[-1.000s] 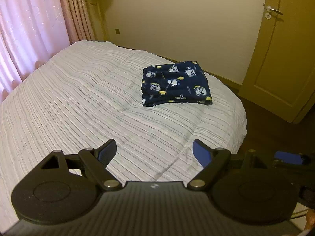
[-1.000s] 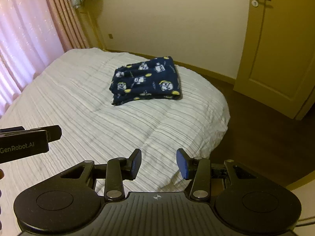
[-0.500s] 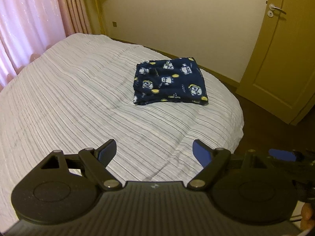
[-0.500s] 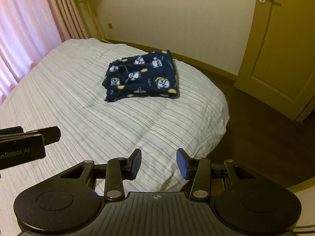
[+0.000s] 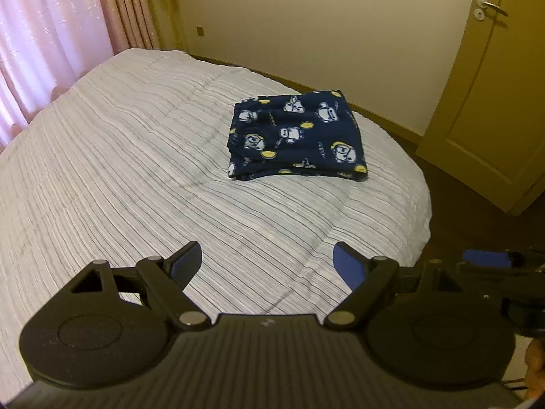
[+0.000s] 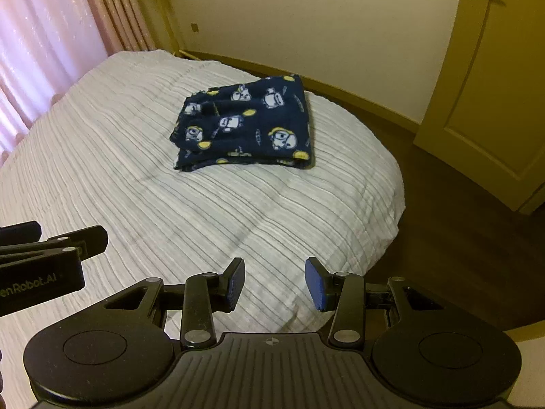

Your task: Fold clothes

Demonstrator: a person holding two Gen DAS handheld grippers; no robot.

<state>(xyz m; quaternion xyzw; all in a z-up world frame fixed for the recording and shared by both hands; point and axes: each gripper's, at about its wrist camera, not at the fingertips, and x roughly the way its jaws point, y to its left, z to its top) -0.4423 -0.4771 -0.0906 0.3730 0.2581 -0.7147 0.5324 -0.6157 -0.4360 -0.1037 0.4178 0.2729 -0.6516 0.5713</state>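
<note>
**Pretty much folded already**

The navy cartoon-print garment (image 5: 297,138) sits in a tidy folded stack on the far right part of the striped bed (image 5: 119,177), so little looks left. Left gripper (image 5: 265,260) spread wide, right gripper (image 6: 275,281) half open, both empty. Only readable writing: "GenRobot.AI", partly cut off

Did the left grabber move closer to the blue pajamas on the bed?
Yes. In the left wrist view the folded pajamas look bigger and nearer than a second ago, and the door does too, so the open left gripper has moved toward them.
</note>
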